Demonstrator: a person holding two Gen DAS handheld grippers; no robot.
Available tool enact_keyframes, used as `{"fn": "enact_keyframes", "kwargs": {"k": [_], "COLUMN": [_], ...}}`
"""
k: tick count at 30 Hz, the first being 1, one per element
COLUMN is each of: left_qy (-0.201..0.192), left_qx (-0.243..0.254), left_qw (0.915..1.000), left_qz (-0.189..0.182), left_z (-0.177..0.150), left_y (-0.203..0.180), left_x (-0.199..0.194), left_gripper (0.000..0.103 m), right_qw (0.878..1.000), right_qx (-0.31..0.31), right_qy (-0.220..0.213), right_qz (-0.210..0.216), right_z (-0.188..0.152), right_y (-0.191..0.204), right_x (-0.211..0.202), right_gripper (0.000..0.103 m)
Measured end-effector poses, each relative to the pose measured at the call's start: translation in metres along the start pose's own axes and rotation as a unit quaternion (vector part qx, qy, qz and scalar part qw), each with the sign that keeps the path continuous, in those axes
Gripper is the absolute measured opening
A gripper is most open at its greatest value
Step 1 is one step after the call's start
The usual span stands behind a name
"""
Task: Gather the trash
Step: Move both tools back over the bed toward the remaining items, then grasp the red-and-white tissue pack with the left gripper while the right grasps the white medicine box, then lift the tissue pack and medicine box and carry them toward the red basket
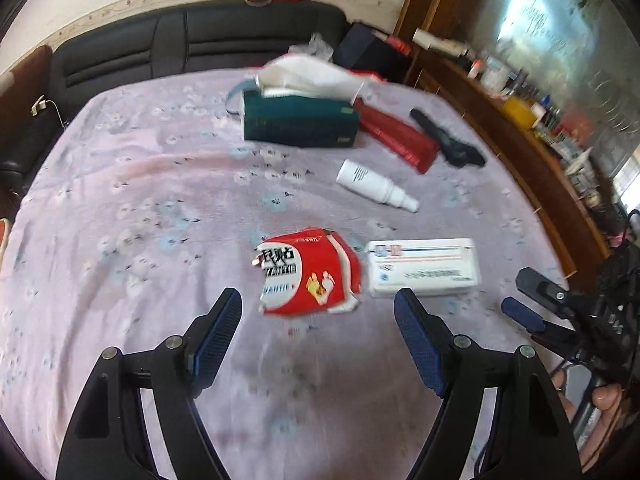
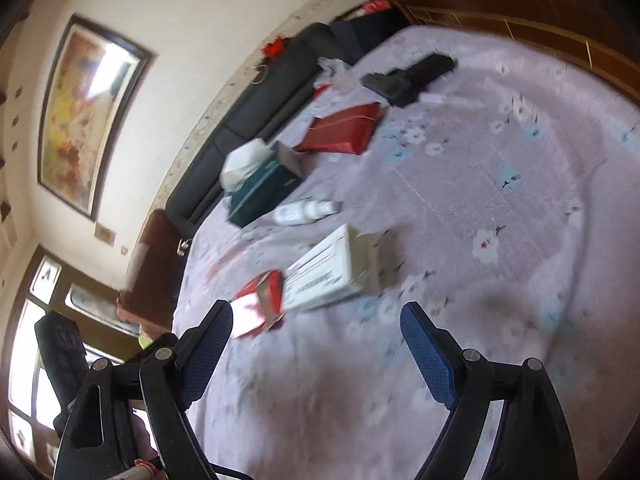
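Observation:
A crumpled red and white wrapper (image 1: 310, 274) lies on the lilac flowered bedspread (image 1: 140, 200), just ahead of my left gripper (image 1: 320, 312), whose jaws stand open and empty above the cloth. Right of the wrapper rests a white medicine box (image 1: 424, 266). In the right wrist view the same wrapper (image 2: 260, 300) and white box (image 2: 324, 276) lie ahead and to the left of my right gripper (image 2: 320, 320), also open with nothing between its fingers. The right gripper (image 1: 532, 304) also shows at the right edge of the left wrist view.
Farther back on the bed lie a white spray bottle (image 1: 376, 186), a dark green tissue box (image 1: 300, 120), a red box (image 1: 396, 136) and a black tool (image 1: 448, 140). A black headboard (image 1: 180, 40) runs behind. A wooden shelf (image 1: 520, 120) crowded with bottles stands on the right.

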State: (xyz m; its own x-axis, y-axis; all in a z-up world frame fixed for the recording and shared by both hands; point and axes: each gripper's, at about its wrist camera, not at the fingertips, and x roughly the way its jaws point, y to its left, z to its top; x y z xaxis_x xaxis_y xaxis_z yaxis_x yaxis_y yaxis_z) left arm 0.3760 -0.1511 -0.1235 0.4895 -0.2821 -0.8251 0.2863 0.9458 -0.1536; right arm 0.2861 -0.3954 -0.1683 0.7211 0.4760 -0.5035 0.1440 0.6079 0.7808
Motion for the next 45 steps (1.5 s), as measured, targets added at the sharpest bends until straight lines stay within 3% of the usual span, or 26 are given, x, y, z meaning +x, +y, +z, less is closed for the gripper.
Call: {"fn": "enact_keyframes", "kwargs": {"k": [5,9,11,12,13,14,17,18,19,21,23,30,39,45], "left_qy": [0.017,0.020,0.027,0.031,0.024,0.019,0.015,0.013,0.014,0.019,0.024,-0.007,-0.058,-0.087], "left_qx": [0.007,0.011,0.014,0.015,0.018,0.022,0.017,0.014,0.011,0.001,-0.014,-0.057,-0.025,0.028], "left_qw": [0.9991,0.9972,0.9964,0.9963,0.9962,0.9961,0.9974,0.9982,0.9985,0.9990,0.9995,0.9971,0.9910,0.9830], "left_qz": [0.039,0.072,0.079,0.079,0.082,0.084,0.069,0.058,0.052,0.041,0.013,-0.051,-0.118,-0.159], "left_z": [0.010,0.015,0.016,0.015,0.013,0.011,0.006,0.004,0.002,-0.004,-0.013,-0.044,-0.108,-0.149], "left_y": [-0.004,-0.002,0.000,0.001,0.002,0.003,0.008,0.011,0.012,0.016,0.019,0.021,-0.002,-0.037], "left_x": [0.040,0.052,0.056,0.057,0.054,0.049,0.033,0.026,0.022,0.015,0.007,-0.047,-0.155,-0.219], "left_gripper": [0.077,0.074,0.052,0.050,0.037,0.029,0.013,0.011,0.008,0.005,0.002,0.000,0.000,0.000], "right_qw": [0.999,0.998,0.998,0.999,0.998,0.998,0.998,0.998,0.998,0.998,1.000,0.999,0.994,0.985], "right_qx": [0.041,0.060,0.048,0.041,0.042,0.051,0.046,0.048,0.054,0.058,0.030,-0.008,-0.034,-0.055], "right_qy": [0.010,0.027,0.031,0.029,0.036,0.041,0.035,0.033,0.031,0.023,0.002,-0.037,-0.100,-0.162], "right_qz": [0.000,0.005,-0.003,-0.014,-0.020,-0.019,-0.021,-0.020,-0.004,0.023,0.009,0.020,0.034,0.029], "right_z": [0.015,0.020,0.020,0.021,0.021,0.019,0.015,0.013,0.010,0.005,-0.002,-0.033,-0.095,-0.145], "right_y": [-0.023,-0.026,-0.020,-0.017,-0.015,-0.015,-0.013,-0.013,-0.013,-0.008,0.004,0.029,0.053,0.069], "right_x": [0.035,0.054,0.062,0.064,0.068,0.071,0.069,0.065,0.059,0.045,0.024,-0.034,-0.134,-0.219], "right_gripper": [0.088,0.075,0.070,0.056,0.042,0.042,0.035,0.020,0.016,0.015,0.014,0.013,0.013,0.013]}}
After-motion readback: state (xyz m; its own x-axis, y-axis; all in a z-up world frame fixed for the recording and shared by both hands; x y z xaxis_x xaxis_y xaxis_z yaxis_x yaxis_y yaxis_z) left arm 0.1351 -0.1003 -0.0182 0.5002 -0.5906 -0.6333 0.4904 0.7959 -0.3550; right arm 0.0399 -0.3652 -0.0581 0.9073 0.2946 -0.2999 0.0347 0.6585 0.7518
